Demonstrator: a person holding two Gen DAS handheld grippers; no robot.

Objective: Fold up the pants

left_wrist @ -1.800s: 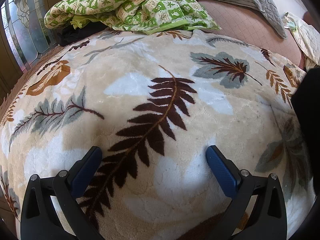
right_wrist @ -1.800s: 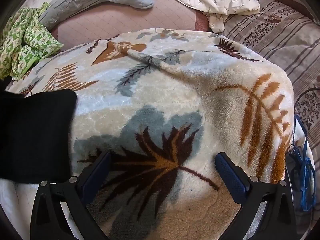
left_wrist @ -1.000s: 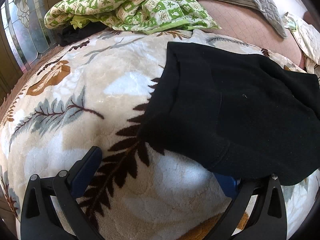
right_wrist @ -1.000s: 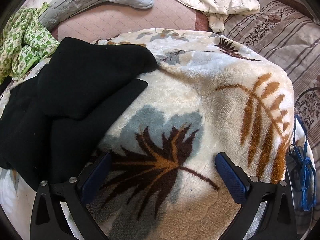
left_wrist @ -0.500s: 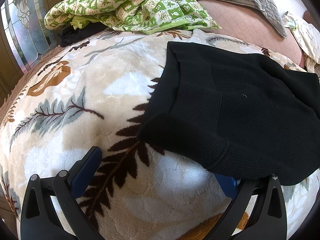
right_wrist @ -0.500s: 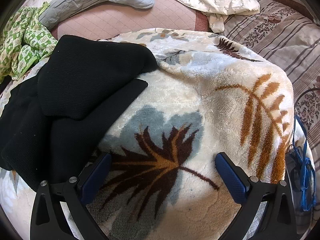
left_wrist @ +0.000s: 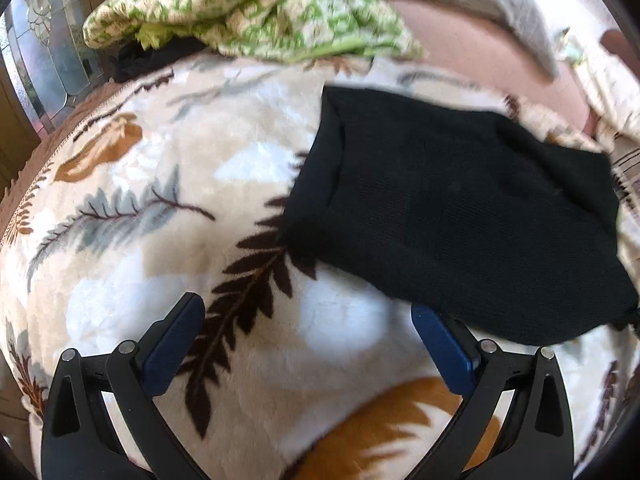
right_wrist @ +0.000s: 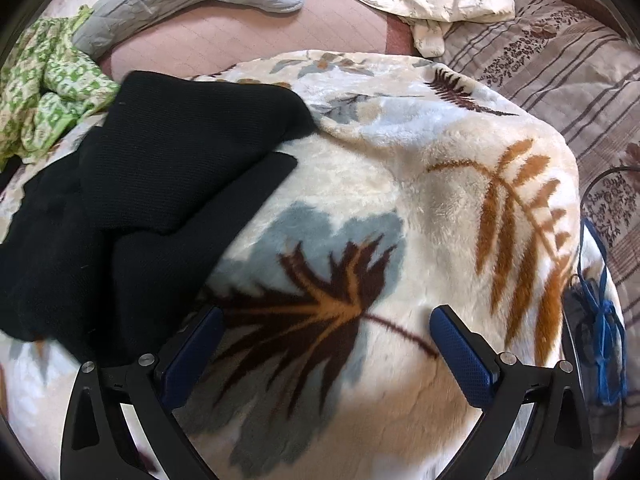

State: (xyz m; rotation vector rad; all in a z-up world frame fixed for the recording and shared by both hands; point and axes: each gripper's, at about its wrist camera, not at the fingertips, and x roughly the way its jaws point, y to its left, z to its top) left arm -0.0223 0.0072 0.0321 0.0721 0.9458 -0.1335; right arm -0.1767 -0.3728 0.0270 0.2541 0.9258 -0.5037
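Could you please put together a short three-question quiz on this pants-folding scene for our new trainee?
1. True or false: the left gripper is shut on the black pants.
2. What do the pants lie on?
A. a bare wooden floor
B. a leaf-print blanket
C. a metal tray
3. In the right wrist view, on which side of the right gripper do the pants lie?

Key:
1. False. Both grippers are open and hold nothing.
2. B
3. On its left, spread loosely with one layer lying over another.
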